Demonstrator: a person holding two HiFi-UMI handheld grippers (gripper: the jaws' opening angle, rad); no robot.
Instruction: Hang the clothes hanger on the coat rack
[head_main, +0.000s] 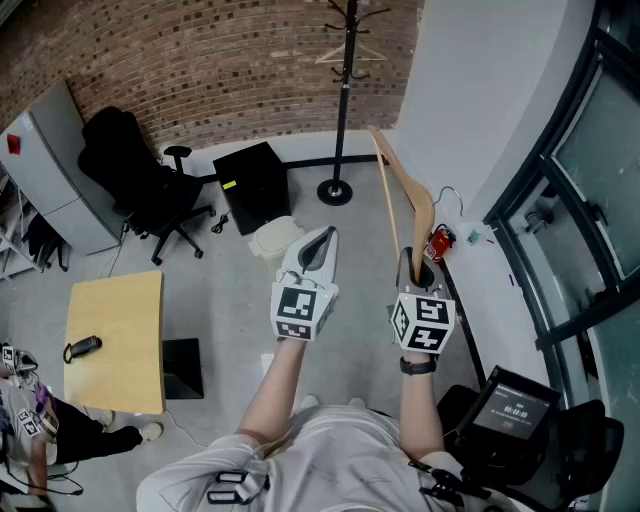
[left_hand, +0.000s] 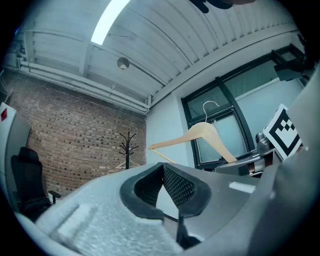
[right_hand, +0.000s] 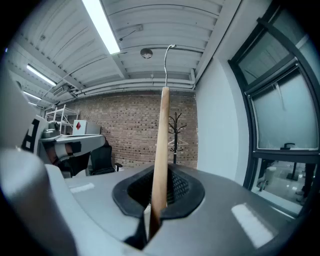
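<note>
A wooden clothes hanger (head_main: 398, 190) with a metal hook (head_main: 450, 197) stands up from my right gripper (head_main: 417, 266), which is shut on one of its arms. In the right gripper view the hanger (right_hand: 161, 145) rises straight out of the jaws of that gripper (right_hand: 158, 176). The black coat rack (head_main: 343, 100) stands far ahead by the brick wall, with another hanger (head_main: 350, 52) hung on it. It also shows small in the left gripper view (left_hand: 128, 149) and the right gripper view (right_hand: 175, 134). My left gripper (head_main: 318, 243) is beside the right one, shut and holding nothing (left_hand: 161, 168).
A white wall (head_main: 480, 100) and windows run along the right. A black office chair (head_main: 140, 180), a black box (head_main: 250, 185) and a white bin (head_main: 275, 238) stand on the floor to the left of the rack. A wooden table (head_main: 113, 340) is at the lower left.
</note>
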